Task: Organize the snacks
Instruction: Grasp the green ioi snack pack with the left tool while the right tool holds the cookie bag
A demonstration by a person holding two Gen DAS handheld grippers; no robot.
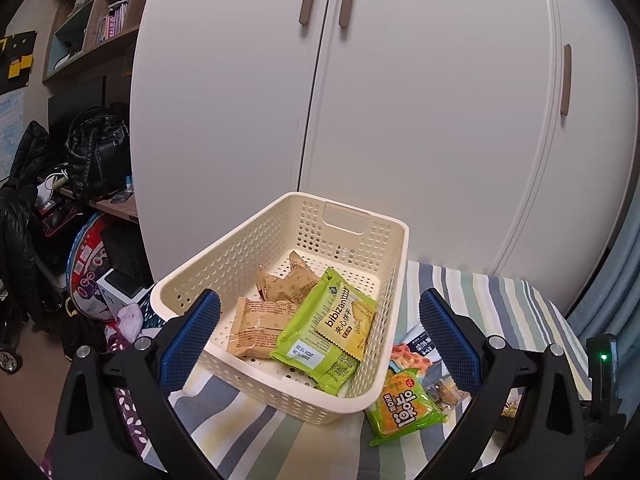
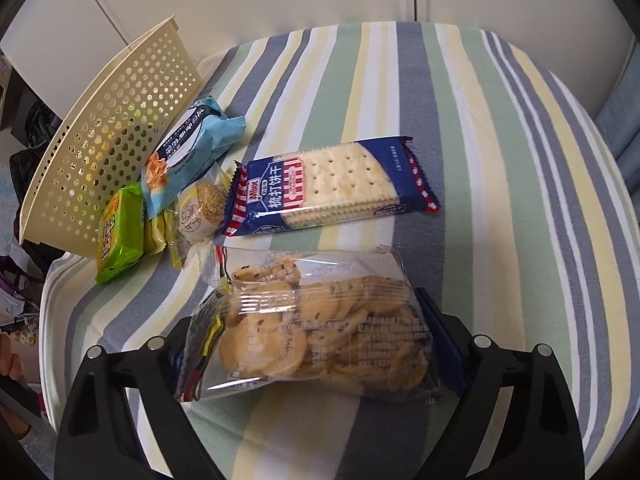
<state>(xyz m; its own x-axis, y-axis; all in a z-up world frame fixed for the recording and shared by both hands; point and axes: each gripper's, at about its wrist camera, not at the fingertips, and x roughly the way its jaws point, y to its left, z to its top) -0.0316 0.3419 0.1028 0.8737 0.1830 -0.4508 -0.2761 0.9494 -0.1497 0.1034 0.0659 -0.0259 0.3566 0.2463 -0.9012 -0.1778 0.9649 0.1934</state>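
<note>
Over the basket [image 1: 224,256], left gripper [image 1: 320,320] jaws stand apart; right gripper [image 2: 316,344] jaws clamp the cookie bag [image 2: 320,328] above the striped bench [image 2: 500,200].

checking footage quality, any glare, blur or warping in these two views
Left wrist view: strong fisheye bowing of the wardrobe doors, dark vignette corners, basket fairly sharp. Right wrist view: the clear cookie bag between the right gripper's fingers shows glare and slight softness; the cracker pack reads clearly.

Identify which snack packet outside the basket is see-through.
The clear cookie bag, held between the right tool's fingers. You see the chip cookies inside; the cracker pack and the others are printed wrappers.
</note>
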